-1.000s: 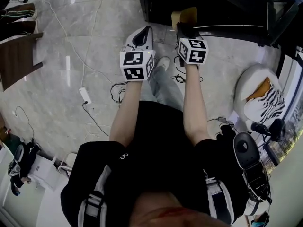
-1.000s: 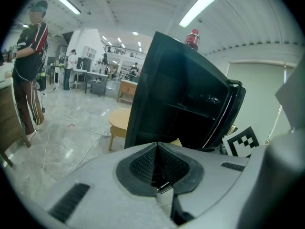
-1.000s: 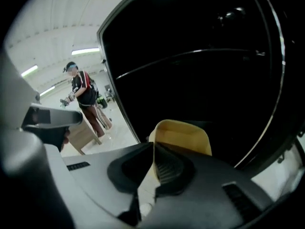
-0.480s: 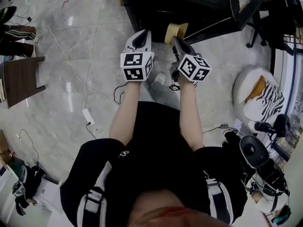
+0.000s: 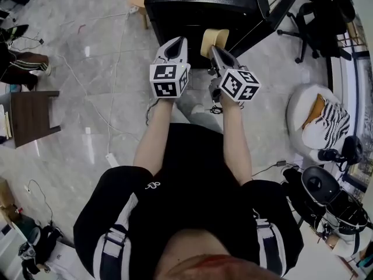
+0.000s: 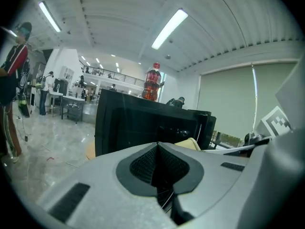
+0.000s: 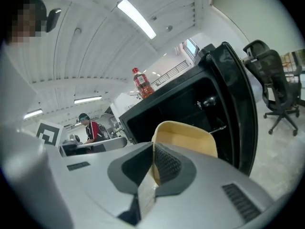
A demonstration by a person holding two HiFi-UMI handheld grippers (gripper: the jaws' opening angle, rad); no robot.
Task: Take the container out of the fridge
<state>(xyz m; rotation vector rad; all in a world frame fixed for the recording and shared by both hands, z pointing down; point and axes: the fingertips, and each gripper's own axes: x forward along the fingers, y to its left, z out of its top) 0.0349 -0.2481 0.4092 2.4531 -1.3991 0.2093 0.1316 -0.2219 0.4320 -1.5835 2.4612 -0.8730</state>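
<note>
The tan container point(image 5: 213, 39) looks light and thin-walled, likely to flex, so its rim is the hold. It hangs at 12 o'clock, just outside the black fridge point(image 5: 198, 7), rim pinched by the right tool point(image 5: 214, 51). At its 9 o'clock, the left tool point(image 5: 175, 41) is closed on nothing.

Red bottle point(image 6: 153, 82) & ofc chair point(image 7: 274, 78)

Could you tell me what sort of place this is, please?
Probably an open office or lab hall: an office chair, strip lights overhead, and cables trailing across a polished stone floor.
</note>
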